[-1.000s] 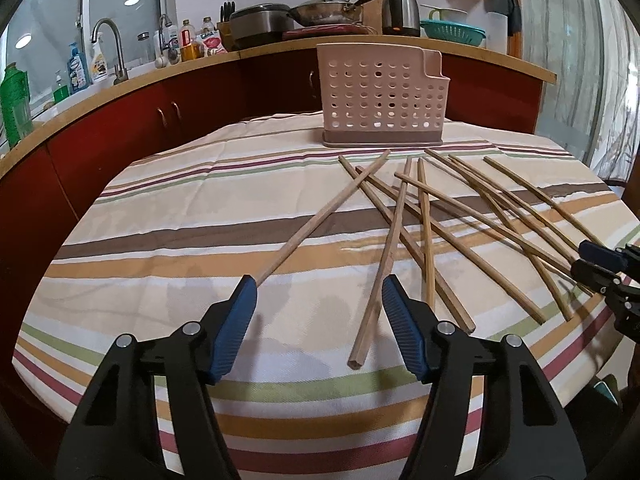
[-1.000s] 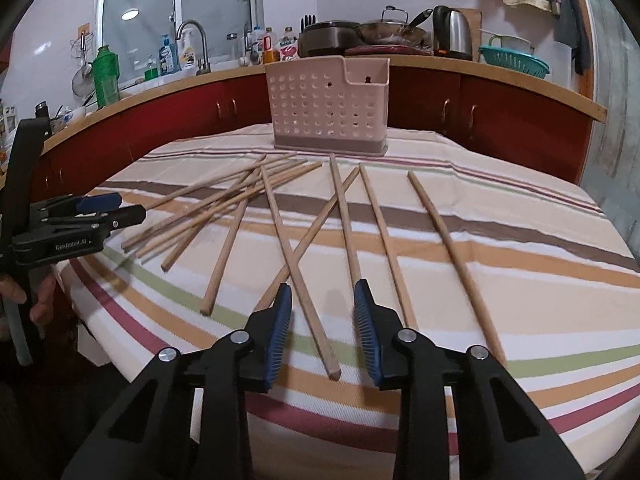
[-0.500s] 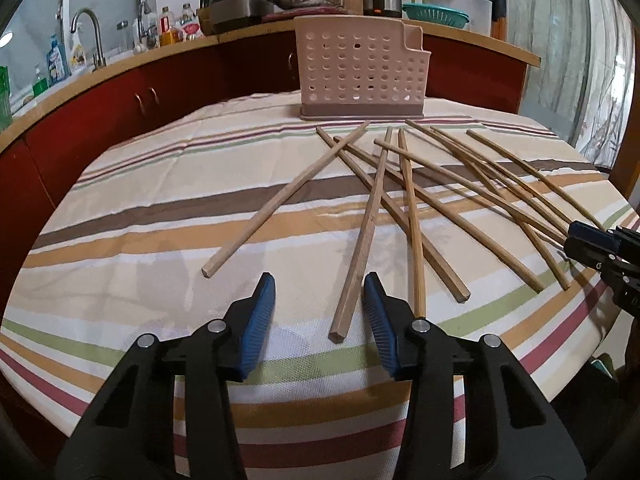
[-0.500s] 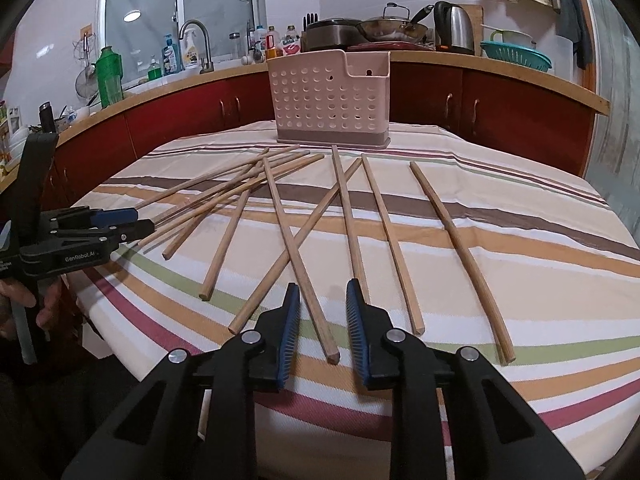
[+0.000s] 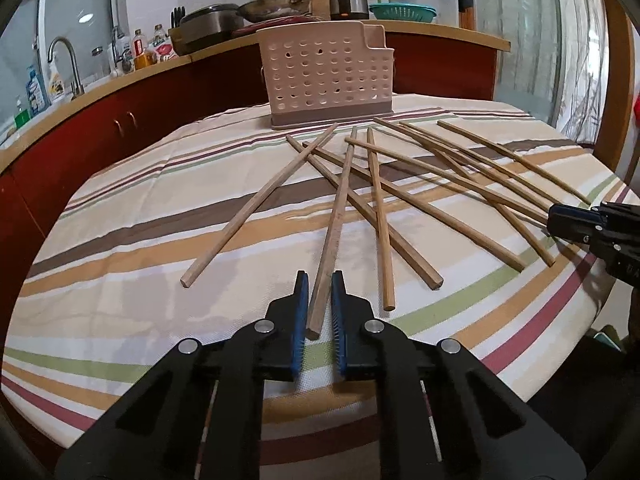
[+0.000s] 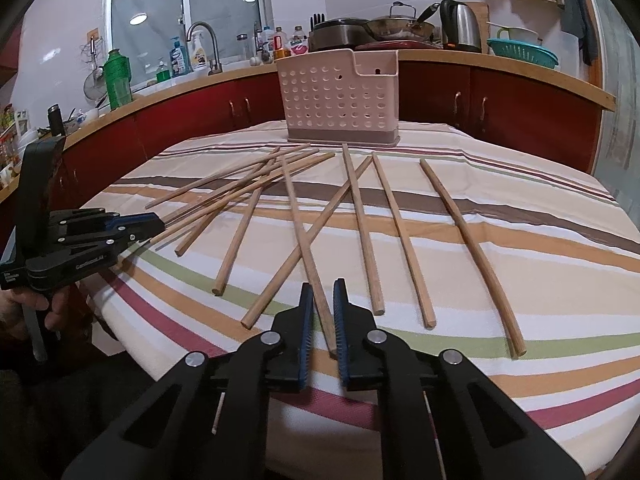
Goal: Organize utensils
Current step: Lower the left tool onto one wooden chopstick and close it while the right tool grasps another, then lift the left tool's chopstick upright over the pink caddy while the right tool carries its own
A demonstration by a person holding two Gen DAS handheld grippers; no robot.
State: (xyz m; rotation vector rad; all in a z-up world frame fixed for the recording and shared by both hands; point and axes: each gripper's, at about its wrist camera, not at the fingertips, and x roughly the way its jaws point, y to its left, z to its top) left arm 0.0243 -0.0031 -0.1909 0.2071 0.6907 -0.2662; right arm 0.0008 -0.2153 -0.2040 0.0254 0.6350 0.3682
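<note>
Left claw [image 5: 320, 284]: its two blue-padded fingers have just been closing and now pinch the near end of a wooden chopstick [image 5: 334, 224]. That chopstick runs from between the pads away toward the far side of the tabletop [image 5: 120, 240], which is covered by a striped cloth.

Right claw [image 6: 323, 292]: its jaws have likewise just been closing and now stand pressed on the near end of a second chopstick [image 6: 302, 232], which lies on the cloth and points toward the far side.

Remaining chopsticks [image 6: 400, 232]: scattered across the middle of the tabletop, several crossing one another, with their far ends fanned toward the holder. In the right wrist view a crossed bundle lies to the left, and three lie roughly parallel to the right of the gripped stick.

Utensil holder [image 5: 326, 76]: a pale perforated plastic caddy on a darker base, standing upright at the far edge of the tabletop, just beyond the far tips of the chopsticks.

Cross-views: the left claw appears at the left edge of the right wrist view, held by a hand [image 6: 28, 308]; the right claw appears at the right edge of the left wrist view.
</note>
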